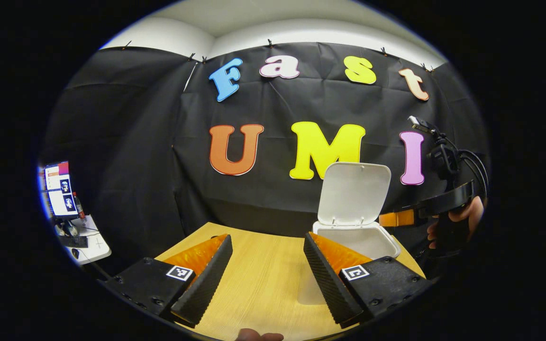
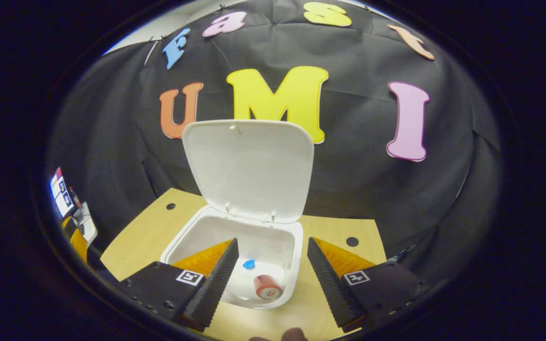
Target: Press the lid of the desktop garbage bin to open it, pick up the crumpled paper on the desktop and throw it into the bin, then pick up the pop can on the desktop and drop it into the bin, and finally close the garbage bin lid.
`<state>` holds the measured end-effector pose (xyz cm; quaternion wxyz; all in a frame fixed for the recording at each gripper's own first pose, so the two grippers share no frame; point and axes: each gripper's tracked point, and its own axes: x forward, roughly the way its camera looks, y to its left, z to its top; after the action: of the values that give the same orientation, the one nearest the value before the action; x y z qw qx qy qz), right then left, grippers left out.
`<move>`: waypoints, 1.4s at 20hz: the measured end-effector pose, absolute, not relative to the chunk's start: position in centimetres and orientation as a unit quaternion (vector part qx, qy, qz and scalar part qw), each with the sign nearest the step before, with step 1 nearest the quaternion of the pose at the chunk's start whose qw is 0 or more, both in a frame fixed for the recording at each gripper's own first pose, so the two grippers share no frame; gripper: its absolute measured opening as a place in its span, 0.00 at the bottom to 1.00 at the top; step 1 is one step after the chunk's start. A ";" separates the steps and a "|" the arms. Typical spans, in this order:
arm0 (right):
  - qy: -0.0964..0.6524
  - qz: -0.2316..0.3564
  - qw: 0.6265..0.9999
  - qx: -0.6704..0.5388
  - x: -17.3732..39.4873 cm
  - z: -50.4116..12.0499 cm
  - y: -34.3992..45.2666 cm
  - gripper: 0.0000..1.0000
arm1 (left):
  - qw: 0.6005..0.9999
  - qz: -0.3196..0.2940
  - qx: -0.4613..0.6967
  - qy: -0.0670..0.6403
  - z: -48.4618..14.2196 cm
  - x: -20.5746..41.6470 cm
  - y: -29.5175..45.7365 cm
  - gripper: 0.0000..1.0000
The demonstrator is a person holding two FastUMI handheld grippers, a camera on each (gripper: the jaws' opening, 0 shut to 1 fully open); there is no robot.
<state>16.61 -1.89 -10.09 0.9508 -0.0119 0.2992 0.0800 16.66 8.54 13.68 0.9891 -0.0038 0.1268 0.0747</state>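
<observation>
— Bin [image 2: 187, 241] first: where does it stand?

— Garbage bin, white, on the wooden table [image 2: 135, 237], toward its far edge by the black cloth wall. Its lid [image 2: 249, 166] is swung up and stands nearly upright on the hinge at the back rim.

— And the pop can?

— Lying inside on the bin floor, a red pop can [image 2: 267, 287] with its round end facing up. Next to it sits a small blue scrap [image 2: 249, 264], possibly the crumpled paper; too small to be sure.

— The grippers?

— The right gripper [image 2: 273, 277] hangs above the bin's near rim, fingers spread wide with nothing between them. The left gripper [image 1: 268, 272] is likewise wide open and empty over bare table, with the bin just beyond its right finger.

— Anything around them?

— In the left gripper view, the other gripper and the hand [image 1: 458, 222] holding it sit at the right edge, beside the bin. A monitor [image 1: 59, 189] glows on a side desk at far left. Two dark round holes [image 2: 352, 241] mark the tabletop.

— Any writing?

— Square black-and-white markers [image 2: 192, 277] on the finger bases; the can's printing is unreadable. Part of the bin floor hides behind the right gripper's left finger.
</observation>
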 end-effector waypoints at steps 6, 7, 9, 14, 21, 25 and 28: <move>0.217 0.055 0.974 0.019 16.9 -2.3 -1.1 0.92 | 0.991 0.055 -0.004 0.123 14.3 16.7 8.2 0.98; 0.204 0.052 0.977 0.024 17.1 -1.1 -0.9 0.92 | 0.991 0.051 -0.006 0.121 14.5 16.6 8.2 0.98; 0.182 0.050 0.982 0.025 18.2 1.0 -0.2 0.92 | 0.992 0.048 -0.008 0.120 14.9 16.5 8.1 0.98; 0.153 0.057 0.986 0.026 21.5 4.0 2.7 0.92 | 0.993 0.057 -0.011 0.106 16.5 15.7 9.4 1.00; 0.131 0.035 0.991 0.020 27.6 4.1 4.2 0.93 | 0.991 0.091 -0.008 0.098 17.7 14.2 12.3 0.98; 0.155 0.027 0.987 0.027 30.7 2.1 4.3 0.93 | 0.988 0.131 0.014 0.086 19.0 12.7 15.2 0.98; 0.173 0.024 0.984 0.036 31.7 0.6 4.5 0.93 | 0.985 0.151 0.017 0.086 19.0 12.0 16.7 0.98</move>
<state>31.74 4.48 0.58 0.9840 0.0359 0.1731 0.0241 12.05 16.69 19.03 0.9846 0.0173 0.0860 0.1515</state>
